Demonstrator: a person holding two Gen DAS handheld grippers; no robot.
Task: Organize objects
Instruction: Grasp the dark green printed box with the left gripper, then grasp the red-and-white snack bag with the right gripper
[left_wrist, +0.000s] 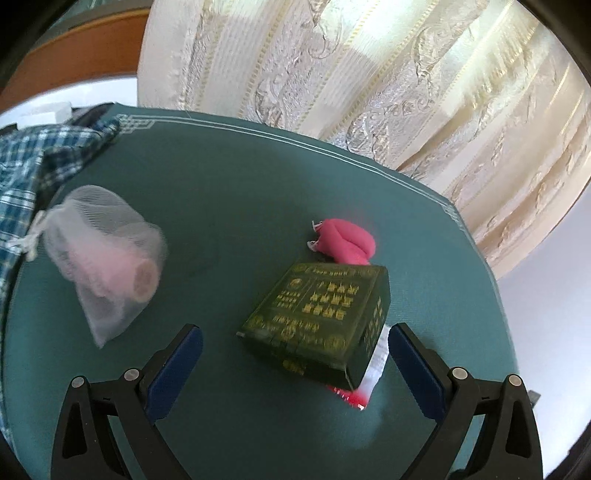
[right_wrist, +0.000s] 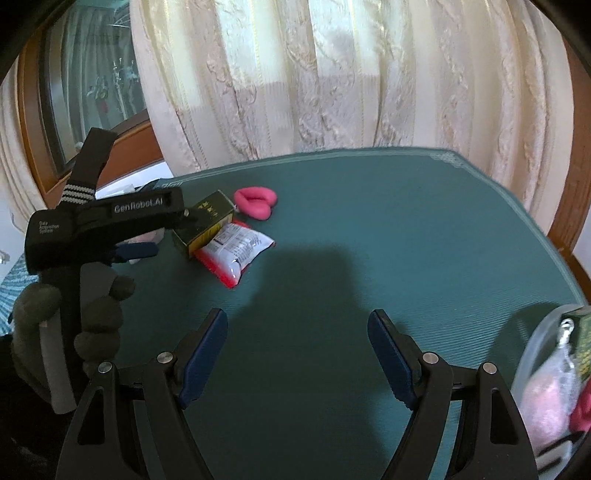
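The dark green box (left_wrist: 317, 317) lies flat between the released left claw (left_wrist: 295, 354) fingers (right claw (right_wrist: 297, 354) likewise released), long axis slanting away rightward.

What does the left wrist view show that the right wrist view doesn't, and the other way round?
Only the left wrist view: a white mesh bag holding a pink roll, a blue plaid cloth at the table's edge, and the open left gripper seen from behind.

Only the right wrist view: a clear container with items inside, the open right gripper, and the gloved hand carrying the left gripper.

Both: the dark green box resting partly on a red and white packet, the pink rolled item, the green mat and the curtain.
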